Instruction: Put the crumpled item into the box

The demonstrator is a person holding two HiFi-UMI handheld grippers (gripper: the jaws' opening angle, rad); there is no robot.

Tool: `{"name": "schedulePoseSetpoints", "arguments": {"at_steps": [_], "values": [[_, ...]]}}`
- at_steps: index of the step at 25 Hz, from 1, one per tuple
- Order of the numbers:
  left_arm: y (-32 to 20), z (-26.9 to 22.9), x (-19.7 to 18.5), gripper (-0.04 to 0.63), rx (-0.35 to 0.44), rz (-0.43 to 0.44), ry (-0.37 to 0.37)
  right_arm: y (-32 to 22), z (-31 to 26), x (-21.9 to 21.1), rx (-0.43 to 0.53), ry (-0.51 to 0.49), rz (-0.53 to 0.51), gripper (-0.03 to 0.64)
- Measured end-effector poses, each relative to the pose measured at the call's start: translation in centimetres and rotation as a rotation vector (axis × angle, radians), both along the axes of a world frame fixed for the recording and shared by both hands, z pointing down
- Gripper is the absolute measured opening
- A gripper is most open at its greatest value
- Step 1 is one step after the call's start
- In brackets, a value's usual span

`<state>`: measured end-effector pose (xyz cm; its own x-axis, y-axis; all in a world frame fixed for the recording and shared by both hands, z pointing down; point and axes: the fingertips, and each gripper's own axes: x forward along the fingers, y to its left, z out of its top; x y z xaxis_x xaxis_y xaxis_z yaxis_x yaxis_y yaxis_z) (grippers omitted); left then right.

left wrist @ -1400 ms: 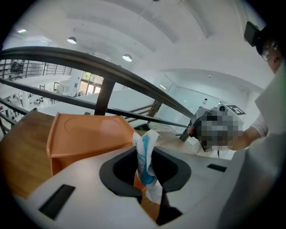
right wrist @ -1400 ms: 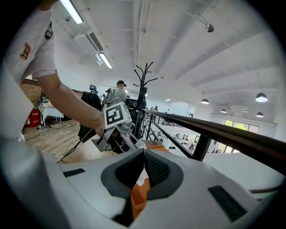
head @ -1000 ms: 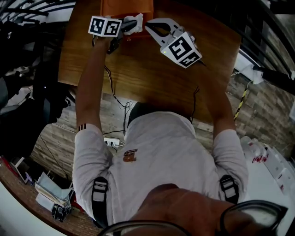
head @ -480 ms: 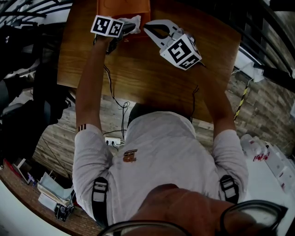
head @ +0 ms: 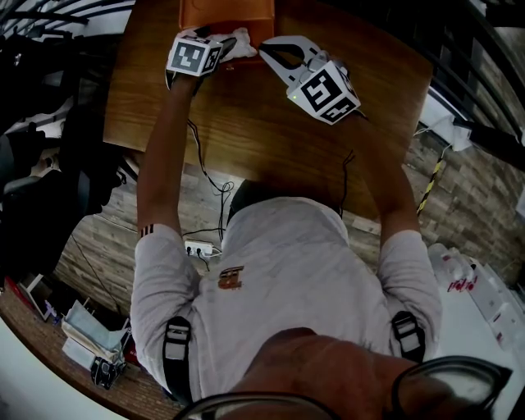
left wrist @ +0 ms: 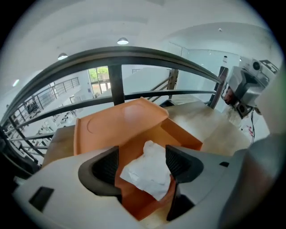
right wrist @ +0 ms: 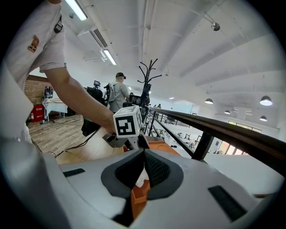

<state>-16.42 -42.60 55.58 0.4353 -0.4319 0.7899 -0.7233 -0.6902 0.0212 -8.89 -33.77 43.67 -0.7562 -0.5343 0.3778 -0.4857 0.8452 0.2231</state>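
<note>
The orange box (left wrist: 176, 132) stands open at the table's far edge, its lid (left wrist: 116, 123) tipped back. A white crumpled paper (left wrist: 149, 176) lies inside the box's near corner, between the jaws of my left gripper (left wrist: 142, 163). Those jaws are opening and stand wide, with the left pad clear of the paper. In the head view the left gripper (head: 225, 41) hovers at the box (head: 225, 10) with the paper (head: 243, 47) beside its tips. My right gripper (head: 271, 47) rests just right of the box, shut with nothing visible between the pads (right wrist: 144, 152).
The wooden table (head: 246, 123) ends close behind the box at a dark railing (left wrist: 134, 56). A thin black cable (head: 205, 156) trails over the table's near edge to the floor. A person (right wrist: 118, 91) stands far off in the room.
The left gripper's jaws have spread apart and let go of the white paper, which now lies in the box. Its marker cube has turned and shifted slightly. The right gripper has barely moved.
</note>
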Motion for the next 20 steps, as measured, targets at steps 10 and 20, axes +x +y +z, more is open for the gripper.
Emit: {"name": "schedulePoseSetpoints", "arguments": {"at_steps": [10,20], "values": [[0.5,-6.3,-1.5,0.331,0.278,-0.109,0.09,1.9,-1.2,-0.4,0.0,-0.029,0.011,0.032],[4.4,-13.9,-0.6,0.219,0.582,-0.125,0.365,2.9,-2.7,-0.1,-0.061,-0.204,0.091,0.032]]}}
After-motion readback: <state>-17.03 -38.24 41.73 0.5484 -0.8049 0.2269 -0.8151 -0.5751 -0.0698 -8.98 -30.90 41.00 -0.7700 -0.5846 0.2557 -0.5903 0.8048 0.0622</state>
